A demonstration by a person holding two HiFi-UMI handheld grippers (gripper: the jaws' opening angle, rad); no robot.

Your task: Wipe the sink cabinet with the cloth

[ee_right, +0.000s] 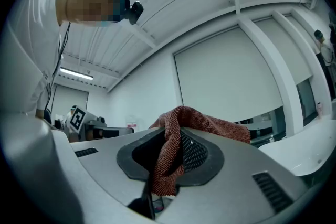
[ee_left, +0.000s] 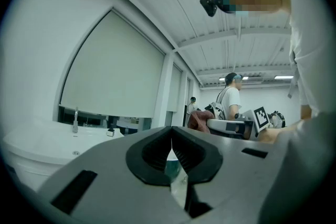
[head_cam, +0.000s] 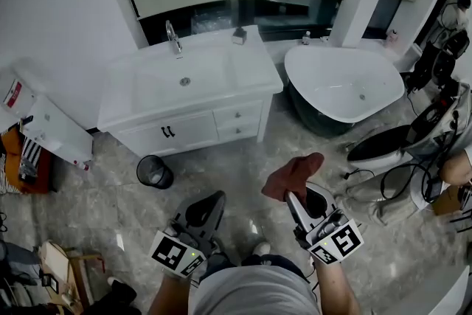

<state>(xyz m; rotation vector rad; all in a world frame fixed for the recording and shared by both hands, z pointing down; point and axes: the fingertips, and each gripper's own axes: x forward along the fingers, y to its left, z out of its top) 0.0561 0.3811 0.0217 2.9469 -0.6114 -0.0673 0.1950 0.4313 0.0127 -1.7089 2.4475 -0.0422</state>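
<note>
Two grippers are held low over the grey marbled floor (head_cam: 110, 210), well apart from the white sink cabinet (head_cam: 193, 127) that stands against the wall ahead. The right gripper (head_cam: 302, 197) has its jaws clamped on the reddish-brown cloth (head_cam: 293, 175). In the right gripper view the cloth passes between the dark ribbed pads (ee_right: 195, 152), with one fold draped over the top of the jaws and a short end hanging below. The left gripper (head_cam: 209, 209) holds nothing, and its jaws are closed, with the tips meeting in the left gripper view.

Each gripper carries a cube with black-and-white square markers (head_cam: 175, 253), which bear patterns and no words. The cabinet's worktop (head_cam: 254, 70) holds a sunken basin with a chrome tap (head_cam: 173, 38) at its back edge and a small dark object (head_cam: 238, 35) near the rear right corner. A black waste bin (head_cam: 153, 172) stands on the floor just in front of the cabinet's left half. A white bathtub (head_cam: 343, 88) sits to the cabinet's right. At the far left, a red-and-white label (head_cam: 12, 94) is too small to read.
</note>
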